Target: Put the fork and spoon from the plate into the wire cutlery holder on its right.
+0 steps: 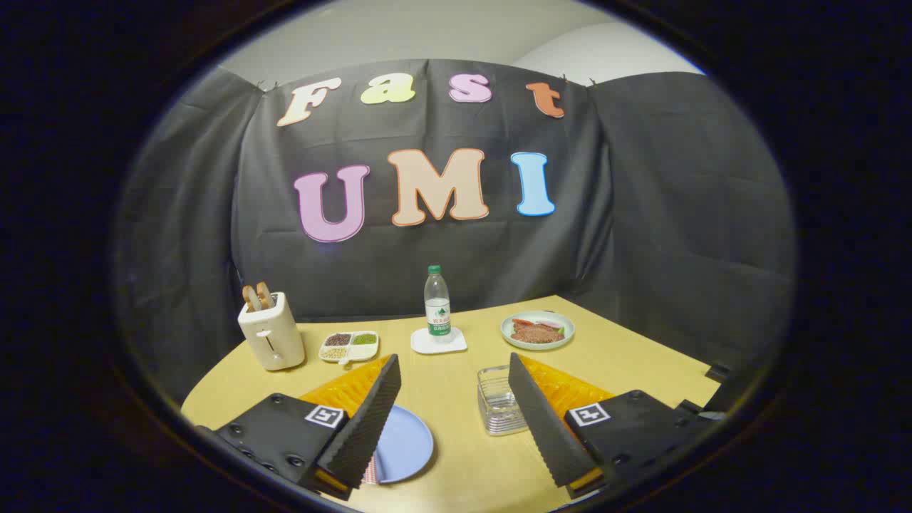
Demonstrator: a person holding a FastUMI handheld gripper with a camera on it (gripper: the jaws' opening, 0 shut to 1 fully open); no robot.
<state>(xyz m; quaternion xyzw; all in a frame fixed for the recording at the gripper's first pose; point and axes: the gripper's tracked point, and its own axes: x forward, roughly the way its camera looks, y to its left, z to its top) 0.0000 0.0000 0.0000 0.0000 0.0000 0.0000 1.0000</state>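
Note:
A light blue plate (406,445) lies on the tan table (456,456), just right of my left finger (363,420), which hides the plate's left part. What shows of the plate is bare. The wire cutlery holder (496,402) stands to the plate's right, close against my right finger (541,420), which covers its right side. My gripper (453,363) hovers above the table, open wide, with nothing between its fingers. The plate and holder sit low between the fingers.
Beyond the fingers stand a cream toaster (271,335) with bread in it, a divided dish of seeds (349,345), a water bottle (437,303) on a white coaster (438,343), and a plate of food (537,330). Black cloth walls close the booth behind.

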